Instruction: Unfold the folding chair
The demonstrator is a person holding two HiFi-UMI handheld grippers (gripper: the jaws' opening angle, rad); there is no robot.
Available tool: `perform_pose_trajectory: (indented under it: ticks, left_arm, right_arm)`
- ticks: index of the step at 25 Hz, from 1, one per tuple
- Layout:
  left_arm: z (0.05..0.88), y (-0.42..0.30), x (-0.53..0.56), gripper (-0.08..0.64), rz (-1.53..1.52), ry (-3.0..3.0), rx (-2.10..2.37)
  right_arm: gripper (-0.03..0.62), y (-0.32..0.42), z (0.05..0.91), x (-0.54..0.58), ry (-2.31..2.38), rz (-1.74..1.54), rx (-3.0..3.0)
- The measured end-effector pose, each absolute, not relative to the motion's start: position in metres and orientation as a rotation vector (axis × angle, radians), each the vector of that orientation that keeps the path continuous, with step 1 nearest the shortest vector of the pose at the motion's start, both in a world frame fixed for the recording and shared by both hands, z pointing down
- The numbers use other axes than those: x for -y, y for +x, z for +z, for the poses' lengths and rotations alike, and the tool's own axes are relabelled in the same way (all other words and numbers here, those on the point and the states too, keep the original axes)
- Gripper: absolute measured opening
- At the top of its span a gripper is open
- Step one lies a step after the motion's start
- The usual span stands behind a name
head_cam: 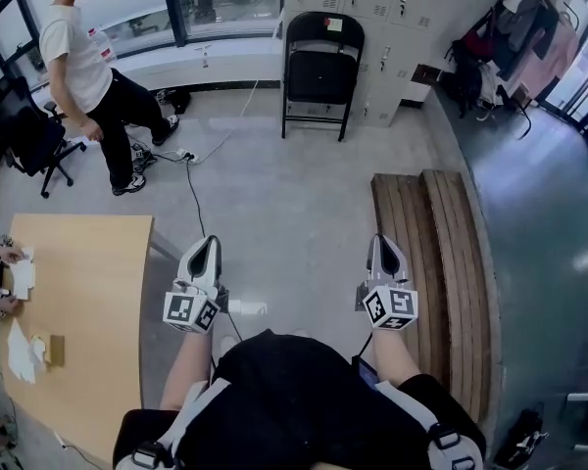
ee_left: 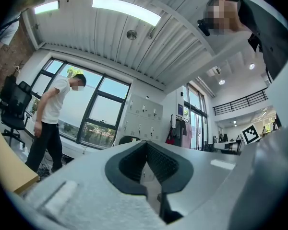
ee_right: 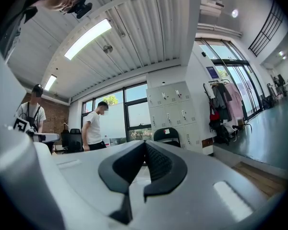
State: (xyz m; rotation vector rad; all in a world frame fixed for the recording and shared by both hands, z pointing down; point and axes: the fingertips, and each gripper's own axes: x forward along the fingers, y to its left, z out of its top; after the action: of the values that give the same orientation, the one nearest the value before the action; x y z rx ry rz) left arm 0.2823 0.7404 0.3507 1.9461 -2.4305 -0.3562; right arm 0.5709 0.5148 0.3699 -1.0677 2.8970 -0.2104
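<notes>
A black folding chair (head_cam: 321, 67) stands upright against the grey lockers (head_cam: 377, 8) across the room, far from both grippers. In the right gripper view the chair (ee_right: 167, 135) shows just above the jaws, and in the left gripper view only its top (ee_left: 127, 139) peeks over them. I hold my left gripper (head_cam: 207, 245) and right gripper (head_cam: 383, 244) side by side in front of my body, pointing toward the chair. The left gripper (ee_left: 146, 146) and the right gripper (ee_right: 145, 146) are both shut, with nothing between the dark pads.
A person in a white shirt (head_cam: 88, 76) stands at the back left beside a black office chair (head_cam: 24, 130). A wooden table (head_cam: 78, 311) is at my left. Wooden planks (head_cam: 436, 262) lie on the floor at my right. A cable (head_cam: 191, 184) crosses the floor. Clothes (head_cam: 519, 37) hang at back right.
</notes>
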Motion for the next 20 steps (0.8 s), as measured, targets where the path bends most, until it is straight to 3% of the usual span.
perform_pose_trajectory:
  ticks: [11, 20]
  left_arm:
    - [0.354, 0.340, -0.678, -0.002, -0.367, 1.962, 2.411]
    - [0.362, 0.304, -0.620, -0.002, -0.386, 2.029, 2.359]
  right_arm:
    - [0.005, 0.594, 0.370, -0.487, -0.965, -0.212, -2.976]
    - [0.003, 0.560, 0.364, -0.445, -0.997, -0.259, -2.943]
